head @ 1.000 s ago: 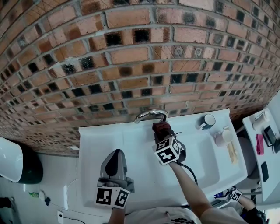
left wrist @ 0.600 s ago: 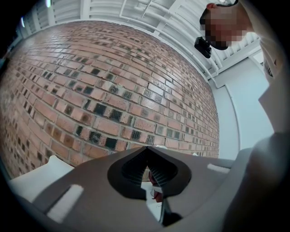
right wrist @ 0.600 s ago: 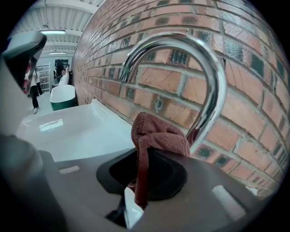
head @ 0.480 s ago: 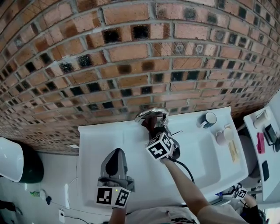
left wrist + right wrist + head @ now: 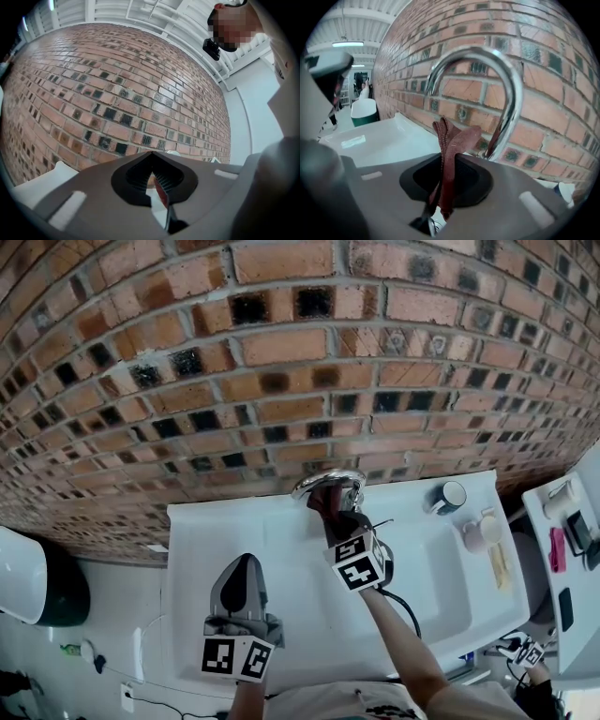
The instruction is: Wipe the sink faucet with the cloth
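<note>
A curved chrome faucet rises at the back of the white sink, against the brick wall. My right gripper is shut on a dark red cloth, held up just in front of the faucet's arch. The cloth's free end stands close to the spout; contact is unclear. My left gripper hovers over the sink's left part, jaws closed with nothing between them, well short of the faucet.
A dark mug and a pale cup stand on the sink's right rim. A shelf with small items lies at far right. A white and dark green bin sits on the floor at left.
My right gripper moved up and back with the cloth, from over the basin to right at the faucet. The left gripper stayed where it was.
</note>
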Motion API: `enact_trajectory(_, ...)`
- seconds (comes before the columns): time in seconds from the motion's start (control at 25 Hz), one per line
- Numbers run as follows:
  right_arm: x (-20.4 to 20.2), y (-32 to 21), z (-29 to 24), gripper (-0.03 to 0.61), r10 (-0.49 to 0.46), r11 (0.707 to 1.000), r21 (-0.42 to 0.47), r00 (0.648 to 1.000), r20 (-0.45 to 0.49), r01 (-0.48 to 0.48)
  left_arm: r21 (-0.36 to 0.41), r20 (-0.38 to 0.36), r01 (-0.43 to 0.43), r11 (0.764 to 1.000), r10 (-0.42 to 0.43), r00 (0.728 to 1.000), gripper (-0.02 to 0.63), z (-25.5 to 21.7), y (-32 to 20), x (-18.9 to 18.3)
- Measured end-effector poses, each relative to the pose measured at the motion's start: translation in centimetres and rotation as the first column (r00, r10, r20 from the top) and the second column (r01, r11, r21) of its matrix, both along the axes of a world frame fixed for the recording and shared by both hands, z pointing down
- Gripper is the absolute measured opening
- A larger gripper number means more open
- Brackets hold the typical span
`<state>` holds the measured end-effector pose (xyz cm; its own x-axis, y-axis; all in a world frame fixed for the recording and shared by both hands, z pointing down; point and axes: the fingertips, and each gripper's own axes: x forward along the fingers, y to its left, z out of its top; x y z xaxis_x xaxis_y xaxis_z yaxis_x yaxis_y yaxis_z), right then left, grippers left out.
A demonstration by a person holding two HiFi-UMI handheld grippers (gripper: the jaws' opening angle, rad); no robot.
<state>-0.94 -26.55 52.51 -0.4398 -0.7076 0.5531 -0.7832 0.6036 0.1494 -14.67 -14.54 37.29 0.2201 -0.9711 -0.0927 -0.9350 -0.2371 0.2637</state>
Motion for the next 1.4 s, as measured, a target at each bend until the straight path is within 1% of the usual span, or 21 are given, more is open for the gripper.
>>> enact_trajectory(0.08, 0.4, 0.9, -2.2, 0.048, 0.009, 1.0, 0.026, 0.996, 0.091, -0.011, 0.01, 0.0, -0.01, 1.0, 0.01, 1.0, 0.005, -0.3, 0.1, 0.4)
enact_trajectory(0.16, 1.0, 2.0, -4.4, 0.048, 0.015, 0.998, 0.057, 0.989, 0.15, -0.024, 0.025, -0.001, -0.016, 1.0, 0.016, 1.0, 0.005, -0.7, 0.4, 0.8)
enact_trajectory(0.32, 2.3, 4.8, -9.2, 0.048, 0.009, 0.989, 0.145, 0.978, 0.21, -0.04, 0.061, 0.005, -0.023, 0.998, 0.022, 1.0, 0.005, -1.9, 1.7, 1.4)
enact_trajectory(0.48, 3.7, 8.3, -14.5, 0.048, -0.008, 0.969, 0.24, 0.963, 0.268, -0.059, 0.104, 0.021, -0.024, 0.994, 0.022, 1.0, 0.005, -3.5, 3.4, 1.9)
enact_trajectory(0.64, 5.4, 12.9, -17.8, 0.049, -0.011, 0.95, 0.298, 0.942, 0.336, -0.095, 0.136, 0.041, -0.017, 0.991, 0.011, 0.999, 0.003, -4.8, 5.2, 1.9)
enact_trajectory(0.84, 7.2, 17.3, -18.5, 0.049, -0.002, 0.94, 0.308, 0.899, 0.439, -0.148, 0.158, 0.053, -0.012, 0.987, 0.003, 0.999, 0.003, -5.6, 6.7, 2.1)
enact_trajectory(1.04, 8.2, 19.0, -17.6, 0.049, 0.021, 0.941, 0.286, 0.878, 0.478, -0.178, 0.147, 0.056, -0.032, 0.989, 0.024, 0.998, 0.003, -5.1, 8.0, 3.0)
enact_trajectory(1.16, 8.2, 19.5, -17.9, 0.049, 0.008, 0.939, 0.297, 0.876, 0.482, -0.172, 0.149, 0.061, -0.041, 0.988, 0.032, 0.998, 0.003, -5.1, 8.6, 3.5)
enact_trajectory(1.4, 8.1, 19.9, -17.9, 0.048, -0.001, 0.936, 0.312, 0.887, 0.462, -0.162, 0.168, 0.078, -0.04, 0.985, 0.027, 0.997, 0.003, -5.6, 9.2, 3.5)
